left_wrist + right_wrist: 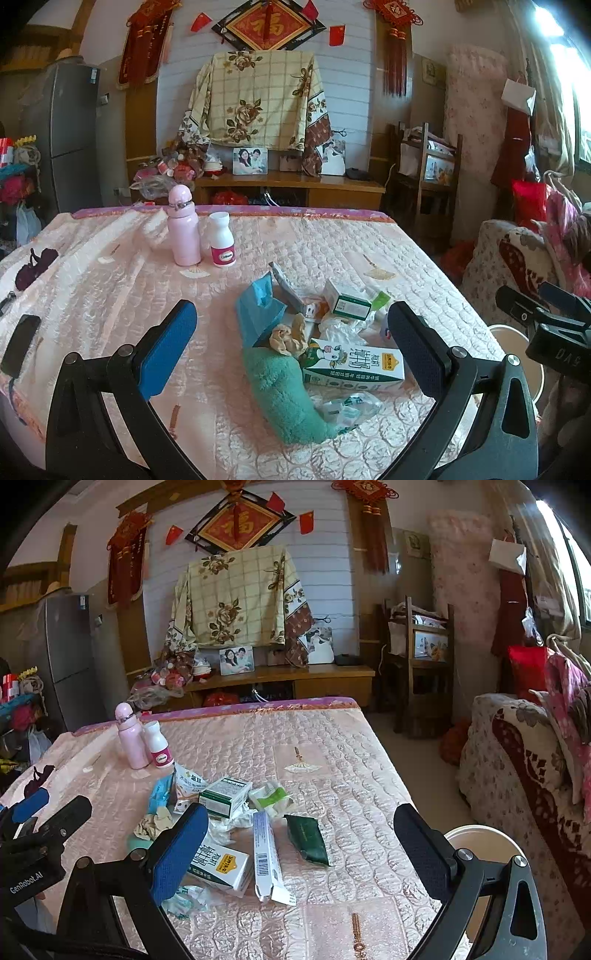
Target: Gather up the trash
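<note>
So both claws, the left claw [291, 332] and the right claw [301, 834], are hovering wide and empty over the trash heap on the bed [332, 746], nothing picked yet, the milk carton [218, 864] likely wanting a closing grip.

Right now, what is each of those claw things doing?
Left gripper: open, holding nothing.
Right gripper: open, holding nothing.

Pink quilted cover [332, 760]; teal towel [284, 391]; dark-green pouch [308, 840].
</note>
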Available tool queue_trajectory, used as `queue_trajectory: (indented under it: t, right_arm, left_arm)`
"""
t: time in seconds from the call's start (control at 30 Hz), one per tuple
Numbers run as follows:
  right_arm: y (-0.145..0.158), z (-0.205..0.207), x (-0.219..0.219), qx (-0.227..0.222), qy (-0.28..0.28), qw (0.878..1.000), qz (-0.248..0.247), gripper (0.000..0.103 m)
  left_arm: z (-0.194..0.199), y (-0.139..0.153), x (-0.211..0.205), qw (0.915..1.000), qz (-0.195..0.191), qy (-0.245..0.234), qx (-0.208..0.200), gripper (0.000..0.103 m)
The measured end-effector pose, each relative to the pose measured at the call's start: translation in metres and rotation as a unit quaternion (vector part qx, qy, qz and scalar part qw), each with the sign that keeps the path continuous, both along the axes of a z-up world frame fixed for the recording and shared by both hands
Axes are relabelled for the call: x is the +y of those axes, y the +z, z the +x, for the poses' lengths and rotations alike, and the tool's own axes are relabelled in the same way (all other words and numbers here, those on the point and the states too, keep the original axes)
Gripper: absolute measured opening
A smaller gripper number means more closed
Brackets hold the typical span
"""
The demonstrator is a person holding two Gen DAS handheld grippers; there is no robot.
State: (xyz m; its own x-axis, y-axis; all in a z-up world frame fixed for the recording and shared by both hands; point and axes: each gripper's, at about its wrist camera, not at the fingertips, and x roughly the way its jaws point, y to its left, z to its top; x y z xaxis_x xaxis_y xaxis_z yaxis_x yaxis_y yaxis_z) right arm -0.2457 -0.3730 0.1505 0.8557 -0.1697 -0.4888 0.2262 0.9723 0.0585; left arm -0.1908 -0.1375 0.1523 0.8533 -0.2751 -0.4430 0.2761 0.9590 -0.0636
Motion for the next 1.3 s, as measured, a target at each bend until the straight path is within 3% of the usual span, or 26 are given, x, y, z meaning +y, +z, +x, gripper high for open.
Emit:
queue_trajectory:
  t: [1.3]
  right_arm:
    - [0.0081,0.0034,-0.0048,-0.011,-0.005,1.000,-0.004,0.100]
  left_arm:
    - [0.0007,0.0097,0.0018,0.9999,0.004,0.007,-0.007,0.103]
